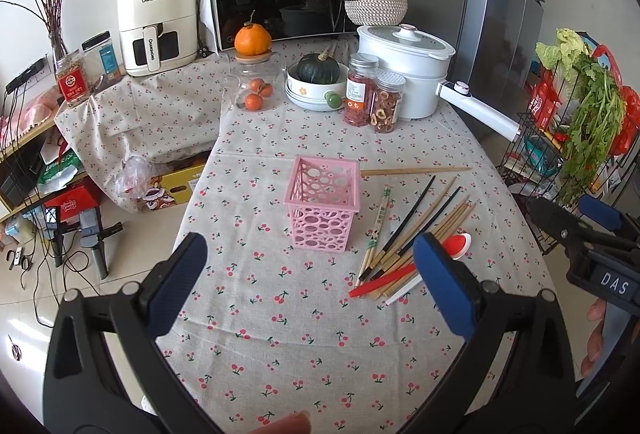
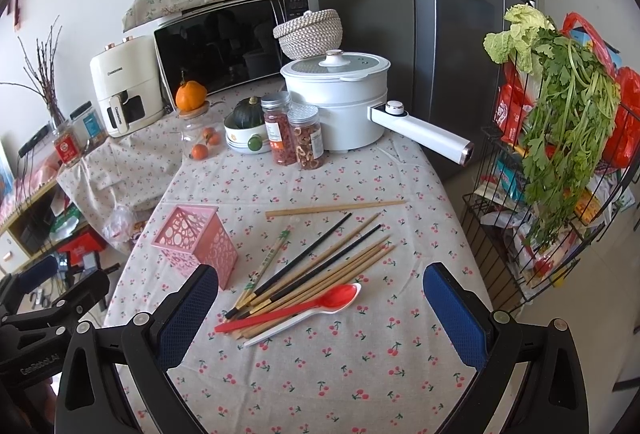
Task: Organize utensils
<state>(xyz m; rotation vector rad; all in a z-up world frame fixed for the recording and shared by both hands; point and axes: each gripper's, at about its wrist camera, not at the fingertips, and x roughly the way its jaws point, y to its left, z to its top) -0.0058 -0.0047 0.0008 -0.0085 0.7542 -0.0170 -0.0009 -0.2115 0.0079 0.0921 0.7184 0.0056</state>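
Observation:
A pink perforated utensil holder (image 1: 322, 205) (image 2: 196, 240) stands upright and empty on the cherry-print tablecloth. To its right lies a loose pile of wooden and black chopsticks (image 1: 416, 230) (image 2: 320, 266), with a red spoon (image 1: 400, 272) (image 2: 296, 308) and a white spoon (image 2: 296, 324) on the near side. One pair of wooden chopsticks (image 1: 416, 171) (image 2: 334, 208) lies apart, farther back. My left gripper (image 1: 310, 276) is open and empty, above the cloth in front of the holder. My right gripper (image 2: 320, 308) is open and empty, over the near end of the pile.
At the back of the table stand a white electric pot (image 1: 404, 69) (image 2: 340, 105) with a long handle, two jars of dried fruit (image 1: 374, 95) (image 2: 296, 139), a bowl with a green squash (image 1: 318, 81), and a glass jar with oranges (image 1: 254, 81). A wire rack with greens (image 2: 560, 153) stands to the right.

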